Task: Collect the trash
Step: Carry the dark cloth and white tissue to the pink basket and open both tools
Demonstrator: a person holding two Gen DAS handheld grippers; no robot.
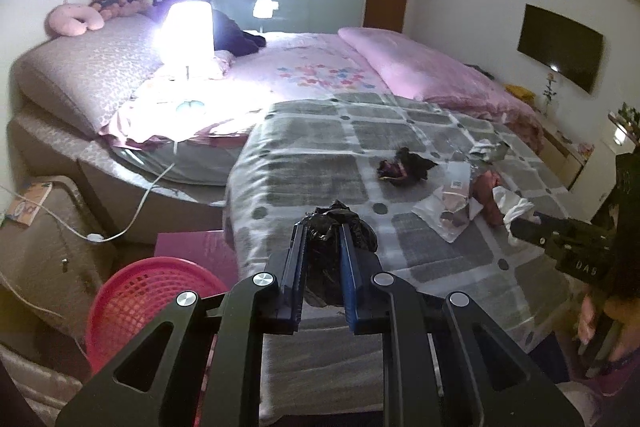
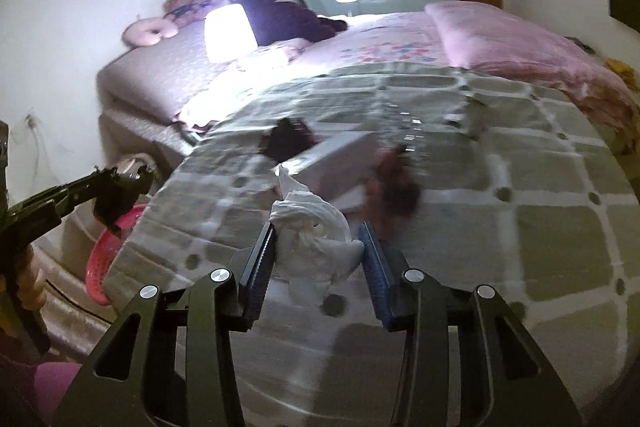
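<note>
My left gripper [image 1: 323,227] is shut on a crumpled black plastic bag [image 1: 336,251], held above the near edge of the bed by a pink mesh basket [image 1: 148,299]. My right gripper [image 2: 318,231] is shut on a crumpled white tissue [image 2: 316,239] above the grey checked blanket [image 2: 520,227]. The right gripper with its tissue [image 1: 514,207] also shows at the right of the left wrist view. The left gripper with the black bag [image 2: 116,203] shows at the left of the right wrist view, above the basket [image 2: 100,259]. More trash lies on the blanket: a dark wrapper [image 1: 404,167], white packaging [image 1: 452,203], a reddish scrap [image 1: 490,187].
A lit lamp [image 1: 188,31] stands on the bed by a grey pillow [image 1: 80,67]. A pink duvet [image 1: 432,67] lies at the far right. A power cable [image 1: 132,215] trails down the bed's left side. A TV [image 1: 560,47] hangs on the right wall.
</note>
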